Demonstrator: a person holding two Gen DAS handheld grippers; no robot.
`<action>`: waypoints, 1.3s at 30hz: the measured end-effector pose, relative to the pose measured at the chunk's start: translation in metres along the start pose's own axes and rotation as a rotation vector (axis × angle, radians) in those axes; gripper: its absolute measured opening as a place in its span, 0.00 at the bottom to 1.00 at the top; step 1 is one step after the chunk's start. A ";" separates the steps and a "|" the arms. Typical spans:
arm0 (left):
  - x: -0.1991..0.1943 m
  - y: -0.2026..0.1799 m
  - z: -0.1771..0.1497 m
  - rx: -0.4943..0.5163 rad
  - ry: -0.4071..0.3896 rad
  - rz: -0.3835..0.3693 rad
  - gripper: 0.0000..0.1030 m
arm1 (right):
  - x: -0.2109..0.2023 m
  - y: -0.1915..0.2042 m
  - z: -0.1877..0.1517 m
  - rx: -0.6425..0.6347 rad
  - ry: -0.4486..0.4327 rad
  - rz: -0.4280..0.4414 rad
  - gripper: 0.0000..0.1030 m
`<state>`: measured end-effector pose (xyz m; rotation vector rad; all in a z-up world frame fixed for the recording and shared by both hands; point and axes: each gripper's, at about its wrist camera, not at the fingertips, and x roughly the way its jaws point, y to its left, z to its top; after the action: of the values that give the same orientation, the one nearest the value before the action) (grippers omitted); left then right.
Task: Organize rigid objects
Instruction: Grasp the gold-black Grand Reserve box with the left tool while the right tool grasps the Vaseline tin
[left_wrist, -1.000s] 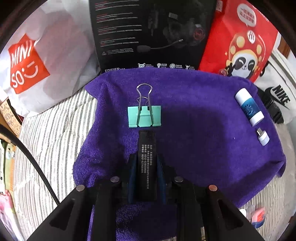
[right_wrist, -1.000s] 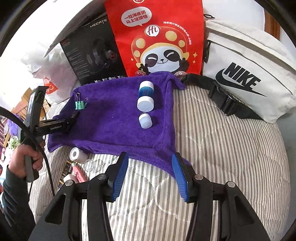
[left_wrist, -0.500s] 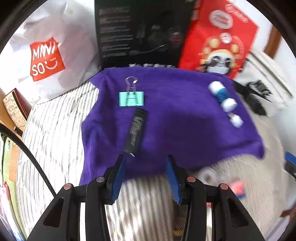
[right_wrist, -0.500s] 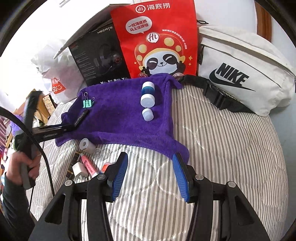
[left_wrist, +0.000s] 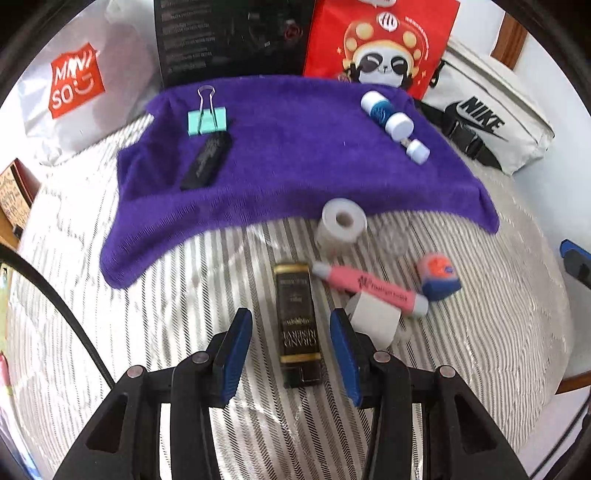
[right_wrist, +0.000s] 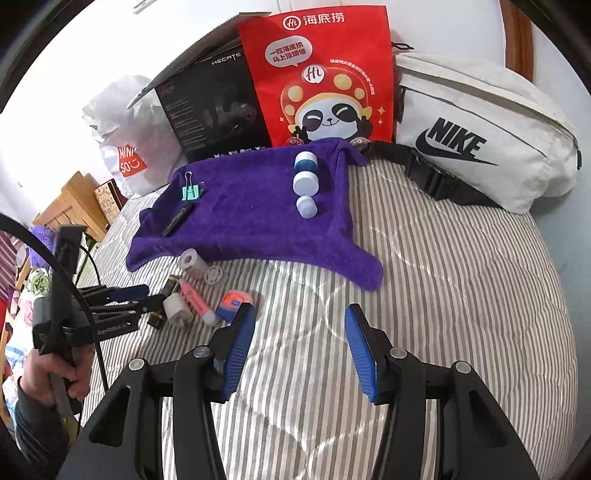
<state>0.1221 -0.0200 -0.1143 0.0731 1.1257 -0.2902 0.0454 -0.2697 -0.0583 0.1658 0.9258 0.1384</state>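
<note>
While the purple cloth (left_wrist: 295, 177) lies spread on the striped bed (right_wrist: 461, 280), most of the small things sit on it or just off its near edge. On the cloth, near its left side, a green clip (left_wrist: 206, 119) lies with a black stick (left_wrist: 207, 160) just beside it, toward the near edge. Near the cloth's right side lie a blue and white tube (left_wrist: 386, 114) and a little white cap (left_wrist: 417, 150), close together in a line. Just off the cloth's near edge, on the bed, sit a white roll (left_wrist: 341, 223), a pink pen (left_wrist: 369, 288), a white block (left_wrist: 373, 319), an orange and blue eraser (left_wrist: 437, 275) and a black and gold bar (left_wrist: 297, 325). The left tool (left_wrist: 291, 349) is partly open after its jaws have just been opening, and it grips nothing; the bar lies on the bed between its blue pads with gaps on both sides. The right tool (right_wrist: 299, 350) is open and empty over bare bed, well away from the cloth's near right corner. A hand (right_wrist: 55, 373) holds the left tool's handle.
</note>
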 end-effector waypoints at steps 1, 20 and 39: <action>0.002 -0.001 -0.002 0.003 0.006 0.003 0.40 | 0.000 -0.001 -0.002 0.001 0.002 -0.003 0.49; 0.008 0.000 -0.003 0.065 -0.042 0.076 0.22 | 0.023 0.004 -0.012 -0.016 0.065 0.002 0.52; -0.007 0.042 -0.028 -0.018 -0.063 0.077 0.22 | 0.102 0.070 0.003 -0.093 0.119 0.034 0.52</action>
<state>0.1063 0.0274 -0.1234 0.0907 1.0604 -0.2126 0.1051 -0.1817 -0.1221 0.0884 1.0335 0.2245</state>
